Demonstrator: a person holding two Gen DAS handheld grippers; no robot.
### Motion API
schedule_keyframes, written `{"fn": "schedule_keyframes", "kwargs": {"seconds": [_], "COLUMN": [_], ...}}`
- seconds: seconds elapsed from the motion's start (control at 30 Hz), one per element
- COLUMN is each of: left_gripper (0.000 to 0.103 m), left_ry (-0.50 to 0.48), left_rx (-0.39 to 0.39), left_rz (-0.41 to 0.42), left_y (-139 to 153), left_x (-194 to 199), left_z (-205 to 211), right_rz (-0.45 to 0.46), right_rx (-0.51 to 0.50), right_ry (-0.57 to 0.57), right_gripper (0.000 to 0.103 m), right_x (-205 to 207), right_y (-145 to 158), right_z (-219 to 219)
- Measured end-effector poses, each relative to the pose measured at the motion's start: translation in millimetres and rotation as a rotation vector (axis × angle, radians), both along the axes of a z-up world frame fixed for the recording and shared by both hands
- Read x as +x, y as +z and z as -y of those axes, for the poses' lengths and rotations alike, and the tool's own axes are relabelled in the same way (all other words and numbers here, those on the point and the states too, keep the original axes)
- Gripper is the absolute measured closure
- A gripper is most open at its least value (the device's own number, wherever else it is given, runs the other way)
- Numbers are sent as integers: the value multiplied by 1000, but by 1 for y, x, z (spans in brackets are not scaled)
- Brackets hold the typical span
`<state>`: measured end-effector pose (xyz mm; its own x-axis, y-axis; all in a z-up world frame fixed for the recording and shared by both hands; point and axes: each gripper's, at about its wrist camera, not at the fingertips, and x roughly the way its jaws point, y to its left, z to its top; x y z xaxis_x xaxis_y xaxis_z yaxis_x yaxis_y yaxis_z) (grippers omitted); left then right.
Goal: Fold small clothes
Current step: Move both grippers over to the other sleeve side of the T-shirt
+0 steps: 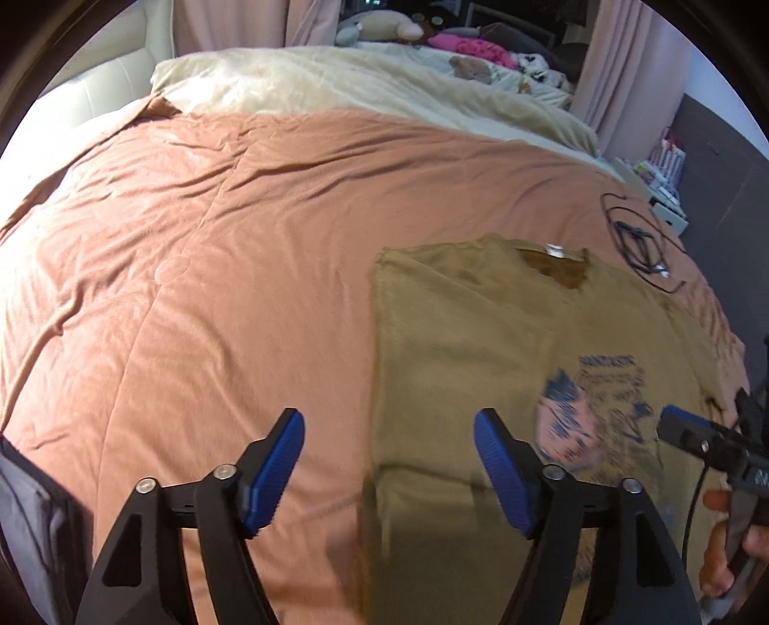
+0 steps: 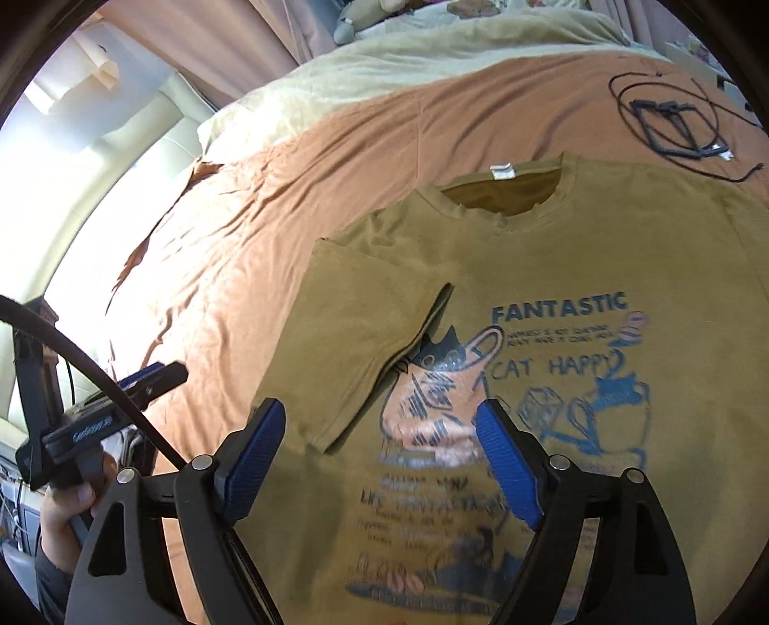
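An olive T-shirt with a blue cat print lies face up on the orange bedspread. In the right wrist view the T-shirt has its left side and sleeve folded in over the front, reaching the print. My left gripper hangs open above the shirt's folded left edge, with nothing between its blue pads. My right gripper hangs open above the print, also with nothing in it. The neck opening with a white label points away from me.
A coiled black cable lies on the bedspread beyond the shirt's right shoulder. A cream blanket and plush toys lie at the far end of the bed. A padded cream headboard stands on the left.
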<state>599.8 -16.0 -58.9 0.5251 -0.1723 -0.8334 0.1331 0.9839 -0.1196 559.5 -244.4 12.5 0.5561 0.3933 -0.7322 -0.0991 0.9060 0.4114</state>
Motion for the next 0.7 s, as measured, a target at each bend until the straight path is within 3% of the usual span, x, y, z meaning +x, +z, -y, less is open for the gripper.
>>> {"fn": "schedule_keyframes", "kwargs": {"seconds": [0.33, 0.57, 0.7], "left_gripper": [15, 6, 0], "left_ry": [-6, 23, 29], "left_rx": [-57, -94, -113], "left_rz": [60, 113, 144], "left_y": [39, 61, 70], "left_x": [-70, -125, -158], "left_z": [12, 17, 21], "right_rz": [69, 133, 158], "right_rx": [-4, -40, -77], "right_ry": [-23, -55, -61], "right_gripper": [21, 0, 0], "right_x": [-72, -128, -162], "right_y": [38, 67, 80], "right_z": [32, 49, 53]}}
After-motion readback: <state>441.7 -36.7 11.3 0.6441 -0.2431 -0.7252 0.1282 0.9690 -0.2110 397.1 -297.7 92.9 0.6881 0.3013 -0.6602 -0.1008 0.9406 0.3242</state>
